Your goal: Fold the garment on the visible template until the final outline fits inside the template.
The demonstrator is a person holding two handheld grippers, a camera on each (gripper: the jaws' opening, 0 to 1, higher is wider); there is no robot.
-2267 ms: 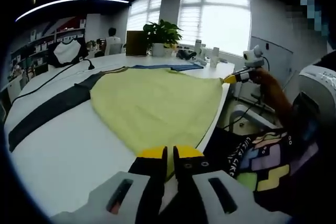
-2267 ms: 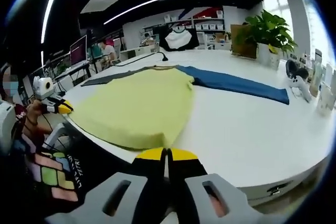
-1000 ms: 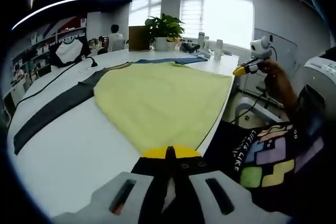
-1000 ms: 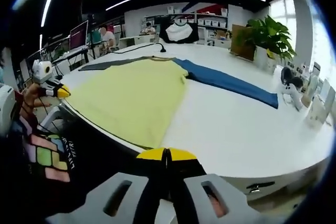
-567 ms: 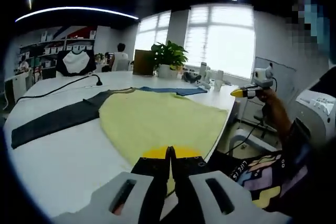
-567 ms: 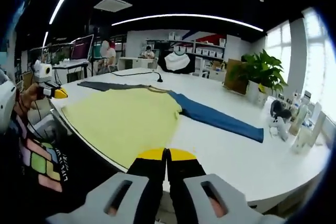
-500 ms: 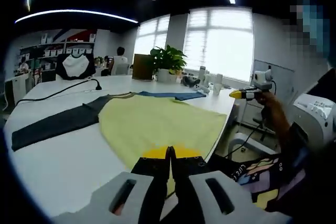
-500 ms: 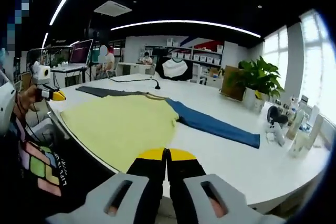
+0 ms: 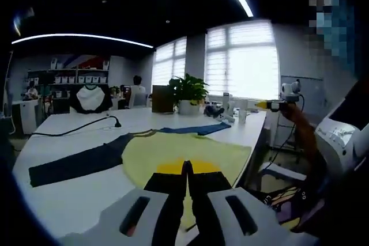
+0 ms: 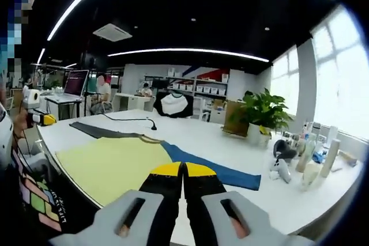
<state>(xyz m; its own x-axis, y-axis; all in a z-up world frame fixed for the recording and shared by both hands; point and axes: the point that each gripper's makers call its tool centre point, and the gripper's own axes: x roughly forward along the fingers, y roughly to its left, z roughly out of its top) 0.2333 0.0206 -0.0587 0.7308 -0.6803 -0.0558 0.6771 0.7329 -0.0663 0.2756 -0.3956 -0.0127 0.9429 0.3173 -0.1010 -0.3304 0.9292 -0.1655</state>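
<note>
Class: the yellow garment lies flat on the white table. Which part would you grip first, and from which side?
Likely the blue sleeve: it lies flat and straight out from the yellow garment, with bare table around its end. Bring the right claw in from that end, low, to pinch its edge.

left gripper view: low, along table (image 9: 69,200) toward windows | right gripper view: toward shelves | shared: garment (image 9: 190,152)

An open-plan office: a long white desk (image 10: 219,142), far shelves of storage boxes (image 10: 199,94), a computer monitor (image 10: 75,82), a potted plant (image 9: 185,93), blinded windows (image 9: 242,59), ceiling strip lights (image 10: 184,52), seated people working.
</note>
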